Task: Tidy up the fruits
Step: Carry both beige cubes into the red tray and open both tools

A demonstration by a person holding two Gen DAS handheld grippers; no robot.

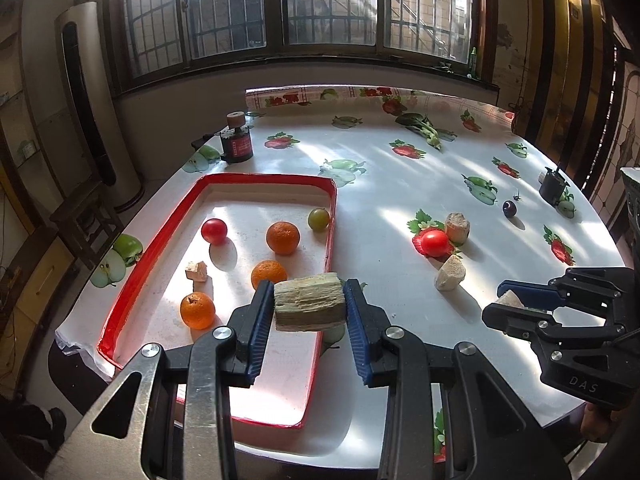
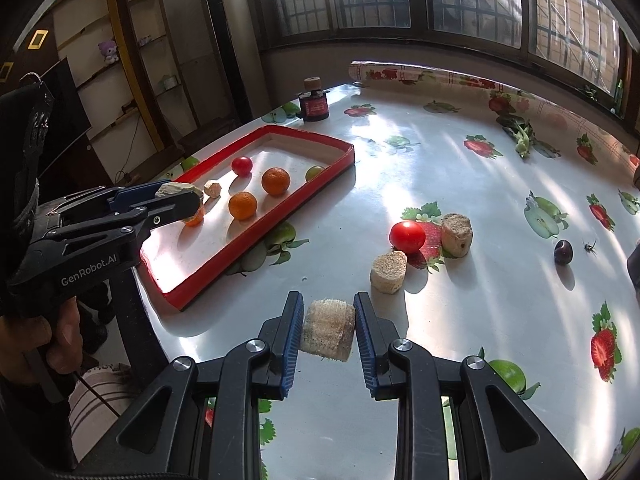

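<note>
I have both tongs loaded. The left tongs are clenched on a pale, fibrous, blocky chunk, which hangs over the near right part of the shallow red-rimmed rectangular tray. The right tongs are clenched on a tan, round-ended fibrous piece, held over the glossy fruit-print worktop, to the right of the tray and well clear of its rim. Already in the tray are three oranges, a red tomato, a green grape and a small beige cube. To the right of the tray, out on the worktop, lie another red tomato, two more tan chunks and a dark purple grape. My judgement is that the step in hand is setting the left chunk down inside the tray. I would lower it toward a bare patch near the front, away from the nearest orange so nothing rolls, let it touch the floor before releasing, then lift straight up. The right piece should follow over the rim, not drag across it.
</note>
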